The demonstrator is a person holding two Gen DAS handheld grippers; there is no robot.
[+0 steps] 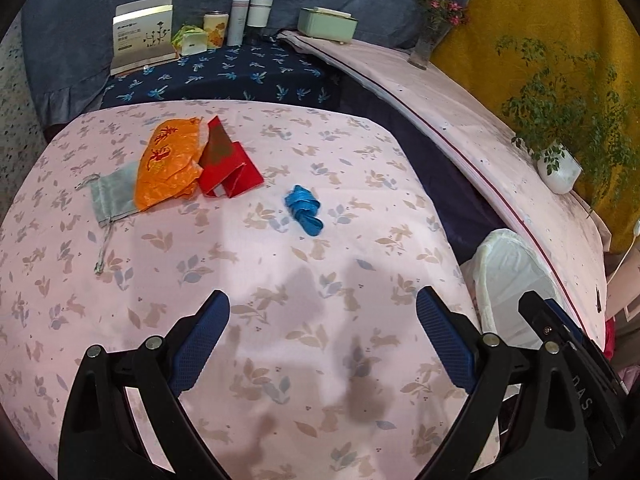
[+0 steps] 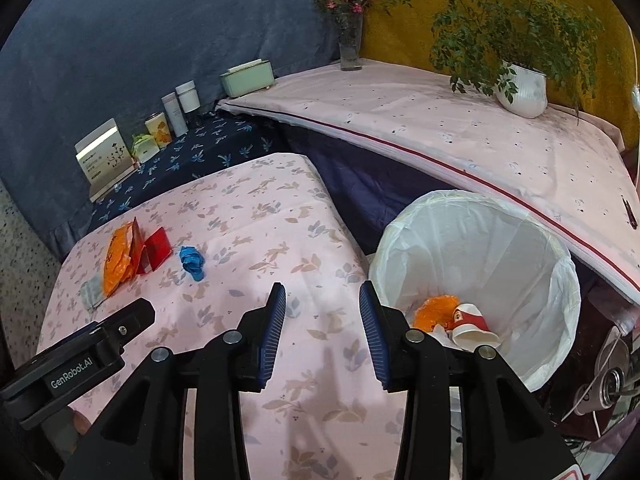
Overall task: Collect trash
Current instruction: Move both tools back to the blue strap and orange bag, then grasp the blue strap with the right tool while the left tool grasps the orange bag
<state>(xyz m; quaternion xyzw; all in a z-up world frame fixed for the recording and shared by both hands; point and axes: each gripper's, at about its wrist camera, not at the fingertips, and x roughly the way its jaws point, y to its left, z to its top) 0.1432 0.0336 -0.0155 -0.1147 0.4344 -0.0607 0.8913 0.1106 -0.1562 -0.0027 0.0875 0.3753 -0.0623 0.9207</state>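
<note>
On the pink patterned table (image 1: 280, 360) lie an orange plastic bag (image 1: 168, 162), a red folded packet (image 1: 226, 168), a grey drawstring pouch (image 1: 114, 198) and a blue crumpled strip (image 1: 304, 208). They also show in the right wrist view: orange bag (image 2: 116, 260), red packet (image 2: 154, 254), blue strip (image 2: 191, 262). My left gripper (image 1: 322, 320) is open and empty, above the table short of the blue strip. My right gripper (image 2: 322, 320) is open and empty over the table's right edge, beside the white-lined bin (image 2: 560, 280), which holds an orange wrapper (image 2: 436, 312) and a paper cup (image 2: 474, 322).
A dark blue shelf (image 1: 240, 76) behind the table carries a card box (image 1: 142, 36), tins and bottles. A raised pink surface (image 2: 460, 128) on the right holds a tissue box (image 2: 248, 78), a flower vase (image 2: 350, 48) and a potted plant (image 2: 522, 88).
</note>
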